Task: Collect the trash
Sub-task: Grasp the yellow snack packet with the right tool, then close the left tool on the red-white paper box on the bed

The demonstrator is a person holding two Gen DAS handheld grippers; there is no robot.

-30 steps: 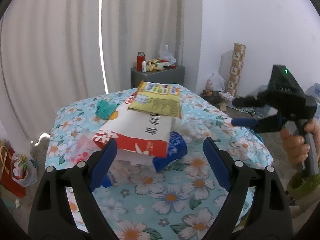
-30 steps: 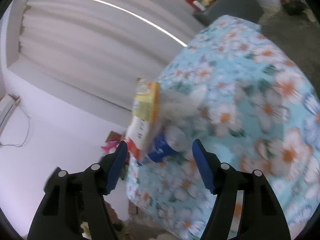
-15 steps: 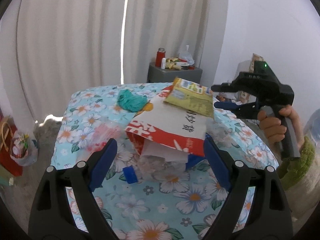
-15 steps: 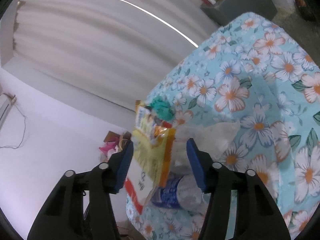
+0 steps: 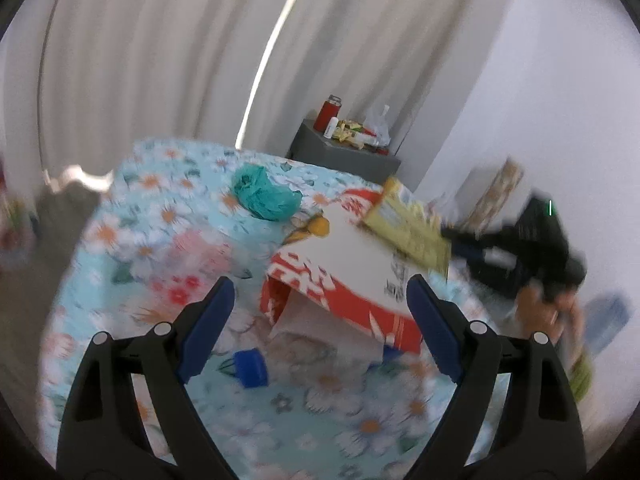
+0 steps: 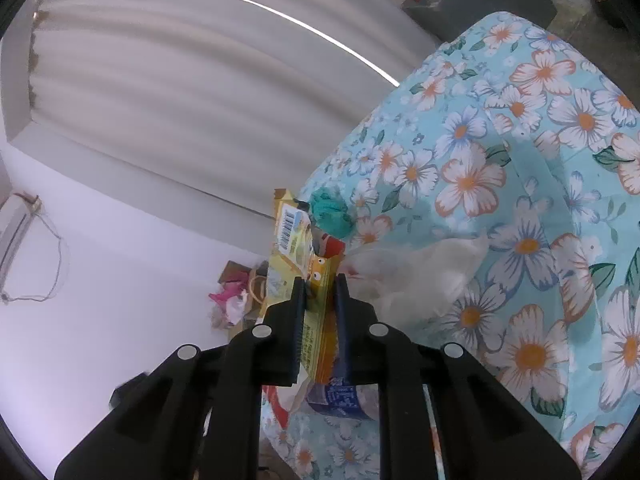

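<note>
A trash pile lies on the floral-cloth table (image 5: 160, 216): a red-and-white paper bag (image 5: 352, 264), a yellow snack packet (image 5: 408, 224) on top of it, and a plastic bottle with a blue cap (image 5: 250, 368) underneath. A teal crumpled ball (image 5: 264, 196) sits behind them. My left gripper (image 5: 316, 292) hovers open just before the bag, touching nothing. In the right wrist view my right gripper (image 6: 320, 280) is closing, its jaws narrow with the snack packet (image 6: 292, 240) pinched between the pads. A hand (image 5: 548, 308) holds that gripper at the table's right side.
A crumpled white plastic bag (image 6: 412, 276) lies right of the packet. A grey cabinet (image 5: 344, 152) with a red flask (image 5: 328, 108) stands by the curtain. Bags (image 6: 236, 300) sit on the floor beyond the table edge.
My right gripper slid onto the snack packet and its jaws narrowed around it. My left gripper shifted sideways and rolled, staying open, so the pile now looks tilted.
</note>
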